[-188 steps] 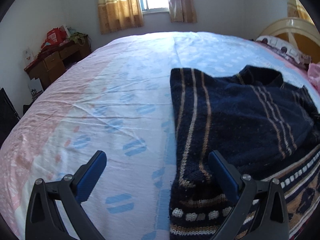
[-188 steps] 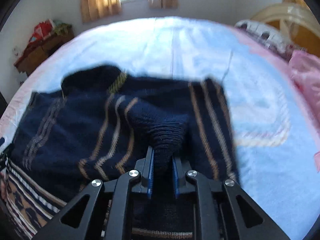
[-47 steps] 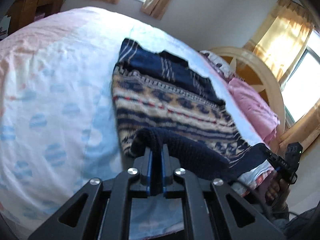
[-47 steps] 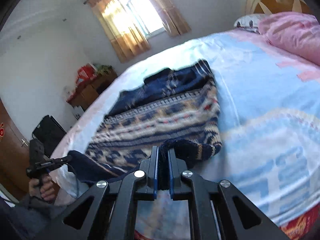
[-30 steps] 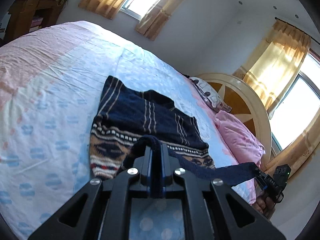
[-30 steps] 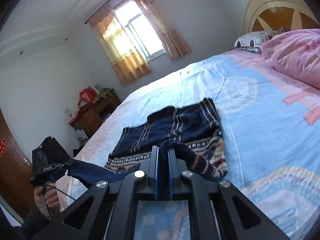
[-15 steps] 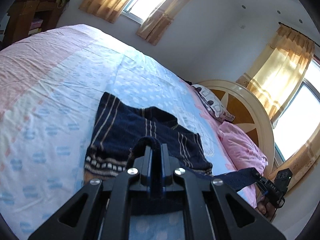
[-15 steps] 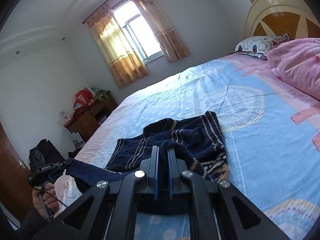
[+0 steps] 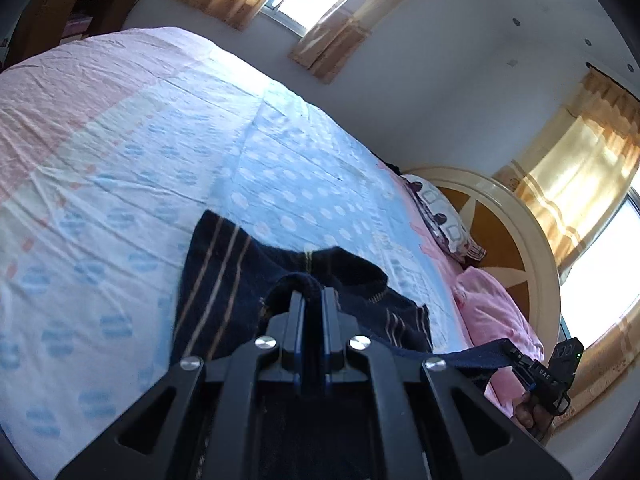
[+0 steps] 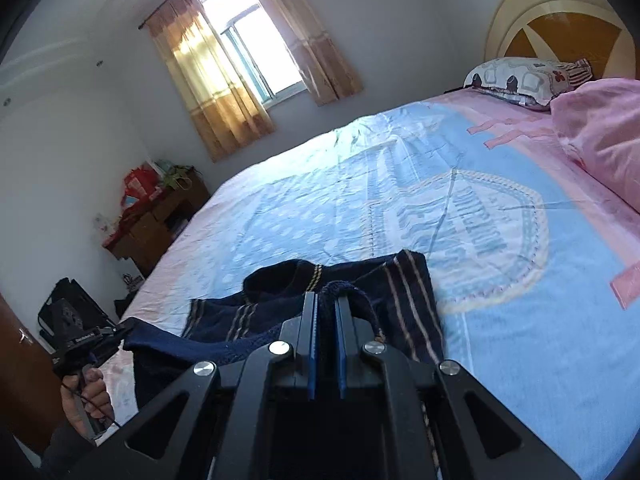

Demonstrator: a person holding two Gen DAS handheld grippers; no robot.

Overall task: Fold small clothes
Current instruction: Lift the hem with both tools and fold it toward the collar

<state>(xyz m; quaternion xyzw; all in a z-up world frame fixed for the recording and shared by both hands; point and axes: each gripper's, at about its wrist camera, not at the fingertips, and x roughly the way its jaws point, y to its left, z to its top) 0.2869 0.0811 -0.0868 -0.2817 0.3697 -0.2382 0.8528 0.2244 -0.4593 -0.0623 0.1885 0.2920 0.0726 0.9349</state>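
A navy knitted sweater (image 9: 224, 280) with tan stripes lies on the blue and pink bed sheet (image 9: 160, 140). My left gripper (image 9: 312, 296) is shut on a fold of its ribbed hem, held above the sweater's upper part near the collar. The hem (image 9: 460, 356) stretches taut to the right, where my right gripper (image 9: 520, 360) pinches its other end. In the right wrist view, my right gripper (image 10: 326, 300) is shut on the hem over the sweater (image 10: 408, 292), and the left gripper (image 10: 116, 332) holds the far end at the left. The sweater's lower part is hidden under the grippers.
A pink quilt (image 10: 600, 132) and a patterned pillow (image 10: 520, 76) lie by the cream headboard (image 10: 560, 20) at the right. A cluttered wooden desk (image 10: 156, 220) and a dark bag (image 10: 68, 300) stand beyond the bed's left side. The sheet (image 10: 480, 280) spreads wide beyond the sweater.
Both grippers have carried the hem forward over the sweater towards its collar. The patterned lower band has gone out of sight; only the striped navy top shows.
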